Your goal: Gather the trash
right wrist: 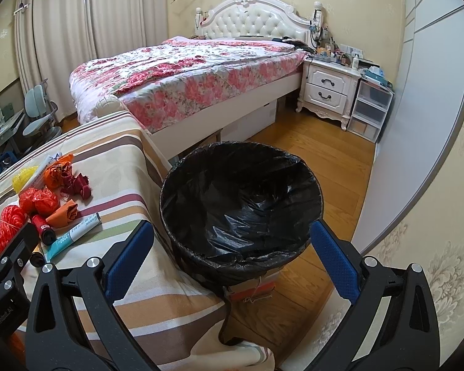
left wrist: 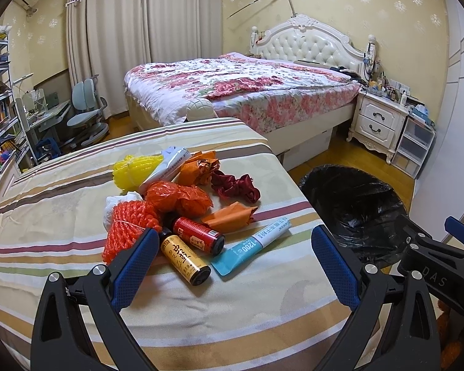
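Observation:
A heap of trash lies on the striped cloth (left wrist: 77, 173): a yellow bottle (left wrist: 182, 258), a red bottle (left wrist: 199, 235), a blue-white tube (left wrist: 253, 247), orange mesh (left wrist: 130, 232), orange plastic bags (left wrist: 179, 199), dark red ribbon (left wrist: 236, 187) and yellow netting (left wrist: 136, 168). My left gripper (left wrist: 232, 262) hangs open just in front of the bottles and tube, holding nothing. A bin lined with a black bag (right wrist: 241, 204) stands on the floor right of the cloth. My right gripper (right wrist: 232, 256) is open and empty over the bin's near rim.
A bed with a floral cover (left wrist: 241, 89) stands behind the striped surface, with a white nightstand (left wrist: 377, 120) and plastic drawers (left wrist: 414, 145) to its right. A desk and chair (left wrist: 83, 114) and bookshelves stand at the left. Wooden floor (right wrist: 318, 154) surrounds the bin.

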